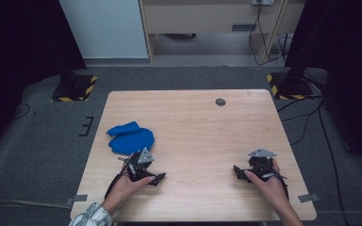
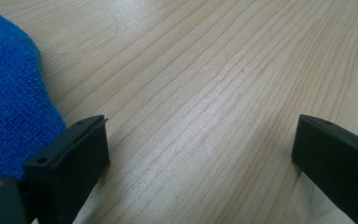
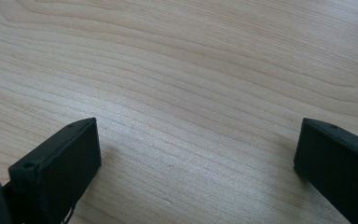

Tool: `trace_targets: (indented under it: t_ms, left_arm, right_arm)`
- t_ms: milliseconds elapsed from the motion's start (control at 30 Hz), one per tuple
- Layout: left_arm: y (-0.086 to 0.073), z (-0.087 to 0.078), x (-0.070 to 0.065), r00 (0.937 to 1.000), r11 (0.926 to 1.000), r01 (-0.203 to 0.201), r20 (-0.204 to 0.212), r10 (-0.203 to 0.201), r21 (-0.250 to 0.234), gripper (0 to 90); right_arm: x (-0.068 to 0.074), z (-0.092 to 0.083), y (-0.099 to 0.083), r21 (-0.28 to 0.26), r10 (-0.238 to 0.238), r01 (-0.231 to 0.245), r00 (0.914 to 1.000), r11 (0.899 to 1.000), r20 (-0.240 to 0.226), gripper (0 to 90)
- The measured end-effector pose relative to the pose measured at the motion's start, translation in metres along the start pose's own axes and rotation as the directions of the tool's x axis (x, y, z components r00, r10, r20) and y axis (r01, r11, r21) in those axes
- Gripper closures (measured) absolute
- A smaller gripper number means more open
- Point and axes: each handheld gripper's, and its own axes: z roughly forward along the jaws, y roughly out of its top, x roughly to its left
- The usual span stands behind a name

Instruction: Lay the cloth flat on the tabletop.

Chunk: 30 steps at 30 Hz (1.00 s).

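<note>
— Two hands hold the grippers at the near edge of the table [image 1: 193,113], closest to the high camera. What do you see of them?

— On the left gripper [image 1: 152,178] the jaws stand wide apart, with nothing between them. In the left gripper view I see bare wood between the two black jaws. The right gripper [image 1: 239,172] has its jaws wide apart too, and nothing is held.

— Where is the blue cloth [image 1: 130,137]?

— It lies on the left part of the table, just beyond the left gripper. In the left gripper view the cloth is just beside the left-hand jaw; I cannot tell if they touch.

— What is hidden or cut off?

— In the left gripper view the cloth [image 2: 9,98] is cut by the picture's left edge, and the jaw covers its lower corner. The right-hand jaw in both gripper views is cut by the frame. From above, the hands cover much of both grippers, and the jaw tips are small and dark, hard to make out.

— Which way does the cloth point?

— It is crumpled into a rounded heap. Its long axis runs about left to right across the table, a little slanted, with a narrower lobe towards the far left.

— Anything else on the table?

— A small dark round spot [image 1: 220,101] near the far edge, well apart from the cloth.
</note>
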Motion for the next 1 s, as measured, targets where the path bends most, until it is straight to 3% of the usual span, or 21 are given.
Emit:
trace_targets:
  t_ms: [233, 367, 433, 500, 533, 633, 667, 700, 733, 767, 900, 1000]
  left_arm:
    - [0.006, -0.015, 0.004, 0.999, 0.9954, 0.043, -0.009, -0.044, -0.085, 5.4]
    - [0.009, -0.023, 0.007, 0.9977, 0.9919, 0.037, -0.051, -0.043, -0.122, 5.7]
    - [0.011, -0.029, 0.014, 0.9935, 0.9852, 0.063, -0.084, -0.077, -0.159, 6.0]
    - [0.011, -0.03, 0.017, 0.9914, 0.9842, 0.065, -0.102, -0.083, -0.165, 6.2]
    - [0.011, -0.032, 0.021, 0.9859, 0.9843, 0.062, -0.144, -0.086, -0.165, 6.2]
    - [0.011, -0.036, 0.028, 0.9782, 0.9794, 0.086, -0.171, -0.118, -0.183, 6.2]
    - [0.01, -0.04, 0.036, 0.9682, 0.9728, 0.109, -0.2, -0.151, -0.204, 6.2]
    - [0.01, -0.041, 0.039, 0.9629, 0.9703, 0.117, -0.215, -0.163, -0.212, 6.3]
    - [0.009, -0.043, 0.045, 0.9572, 0.9692, 0.121, -0.234, -0.171, -0.214, 6.2]
    - [0.009, -0.043, 0.045, 0.9572, 0.9692, 0.121, -0.234, -0.171, -0.214, 6.3]
    - [0.004, -0.044, 0.061, 0.9366, 0.9643, 0.159, -0.277, -0.215, -0.212, 6.4]
    - [0.0, -0.042, 0.07, 0.9223, 0.9667, 0.168, -0.315, -0.224, -0.193, 6.4]
  right_arm:
    - [-0.001, -0.001, -0.001, 0.0, -0.007, 0.007, 1.0, 1.0, 0.0, 0.8]
    - [-0.001, -0.001, -0.001, 0.0, -0.006, 0.006, 1.0, 1.0, 0.0, 0.8]
    - [-0.001, -0.001, -0.001, 0.0, -0.007, 0.007, 1.0, 1.0, 0.0, 0.8]
    - [-0.001, -0.001, -0.001, 0.0, -0.007, 0.007, 1.0, 1.0, 0.0, 0.8]
    - [-0.001, -0.001, -0.001, 0.0, -0.007, 0.007, 1.0, 1.0, 0.0, 0.8]
    - [-0.001, -0.001, -0.001, 0.0, -0.007, 0.007, 1.0, 1.0, 0.0, 0.8]
    - [-0.001, -0.001, -0.001, 0.0, -0.007, 0.007, 1.0, 1.0, 0.0, 0.8]
    - [-0.001, -0.001, -0.001, 0.0, -0.007, 0.007, 1.0, 1.0, 0.0, 0.8]
    - [-0.001, -0.001, -0.001, 0.0, -0.007, 0.007, 1.0, 1.0, 0.0, 0.8]
    - [-0.001, -0.001, -0.001, 0.0, -0.007, 0.007, 1.0, 1.0, 0.0, 0.8]
    - [-0.001, -0.001, -0.001, 0.0, -0.007, 0.007, 1.0, 1.0, 0.0, 0.8]
    - [-0.001, -0.001, -0.001, 0.001, -0.005, 0.005, 1.0, 1.0, 0.0, 0.7]
